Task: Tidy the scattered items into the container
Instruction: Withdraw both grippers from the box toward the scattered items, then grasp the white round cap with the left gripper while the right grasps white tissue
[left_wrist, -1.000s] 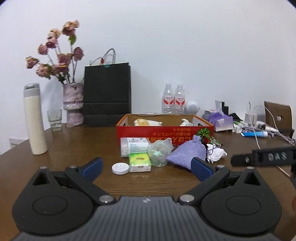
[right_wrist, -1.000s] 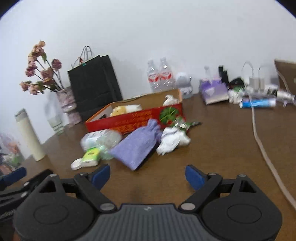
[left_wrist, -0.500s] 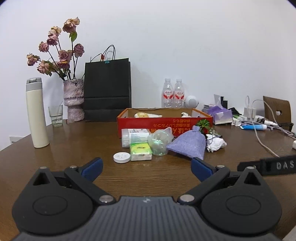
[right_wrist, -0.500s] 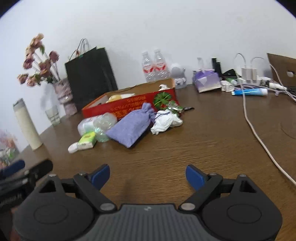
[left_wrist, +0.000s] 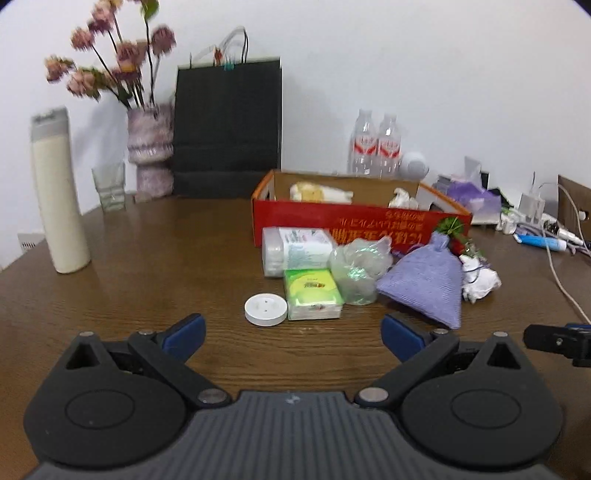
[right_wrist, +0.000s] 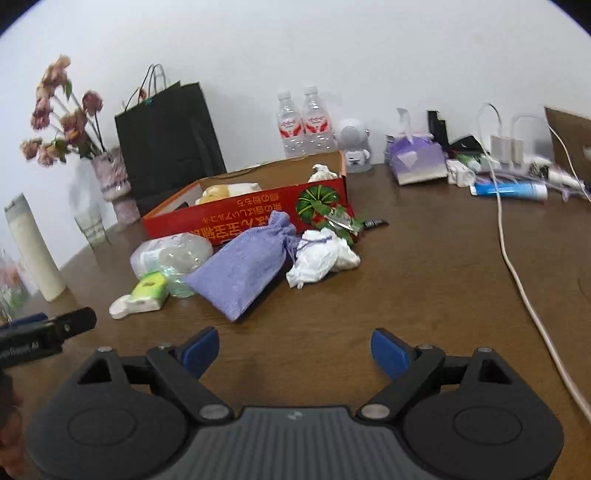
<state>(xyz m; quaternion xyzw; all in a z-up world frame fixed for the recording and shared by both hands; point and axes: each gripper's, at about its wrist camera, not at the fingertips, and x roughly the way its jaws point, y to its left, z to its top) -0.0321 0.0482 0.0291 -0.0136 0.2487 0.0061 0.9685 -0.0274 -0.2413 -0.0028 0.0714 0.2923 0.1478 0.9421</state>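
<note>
Red cardboard box (left_wrist: 360, 225), open-topped, sits at centre frame in the left wrist view on the brown wooden table (left_wrist: 147, 280), already holding a yellowish packet (left_wrist: 317, 192) and a white crumpled bit (left_wrist: 400, 199). Against its near wall lie the scattered items: a white tub (left_wrist: 295, 249), a green tissue pack (left_wrist: 312, 293), a clear plastic bag (left_wrist: 360, 269), a purple pouch (left_wrist: 428, 284), crumpled white paper (left_wrist: 480, 282) and a white round cap (left_wrist: 266, 308). Lower in each frame, the left gripper (left_wrist: 291, 332) and right gripper (right_wrist: 293, 350) both stand wide apart, empty, short of the pile.
</note>
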